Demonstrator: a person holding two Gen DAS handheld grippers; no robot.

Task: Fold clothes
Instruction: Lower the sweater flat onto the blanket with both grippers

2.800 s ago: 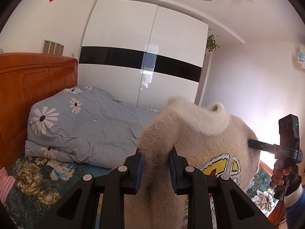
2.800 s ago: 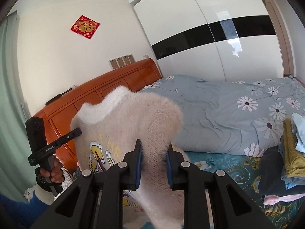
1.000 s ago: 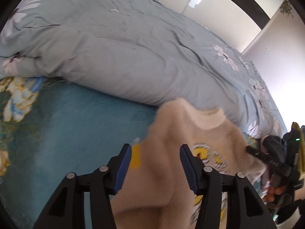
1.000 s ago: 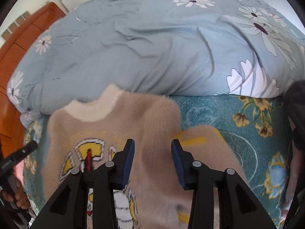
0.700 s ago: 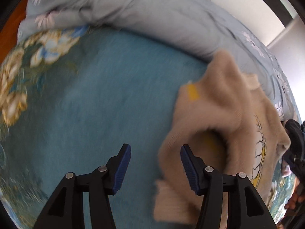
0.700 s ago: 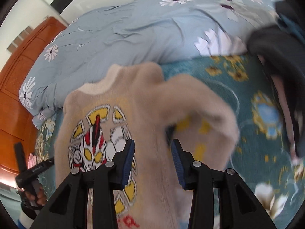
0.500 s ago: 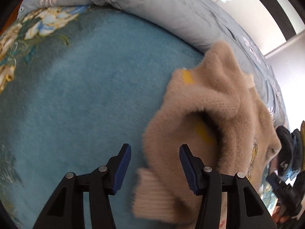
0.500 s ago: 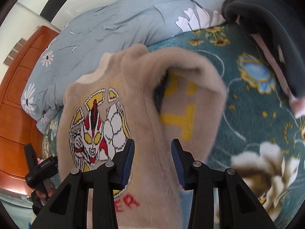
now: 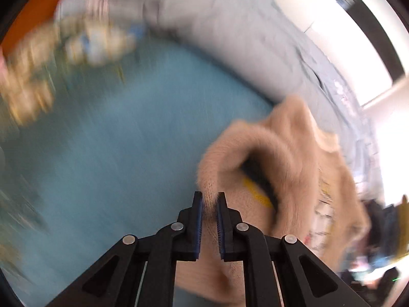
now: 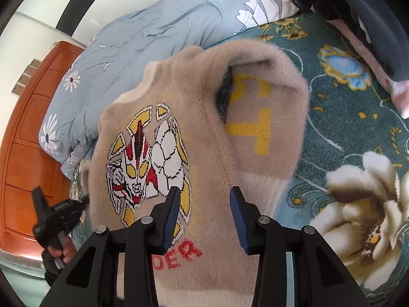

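Item: one fuzzy beige sweater (image 10: 204,133) with a cartoon hero knitted on the front, lying face up on the teal floral bedspread (image 10: 358,138), its collar toward the grey-blue flowered duvet (image 10: 158,33). We note each sleeve arched over beside the body (yellow marks show underneath). Left hand-held gripper (image 9: 209,202): jaws have just been closing and are now clenched on the fuzzy edge of the left sleeve (image 9: 255,158); that view is blurred. Right hand-held gripper (image 10: 203,195): released, jaws apart over the sweater's front. Also present: dark folded clothes (image 10: 358,12) at the far right, orange wooden headboard (image 10: 23,153).
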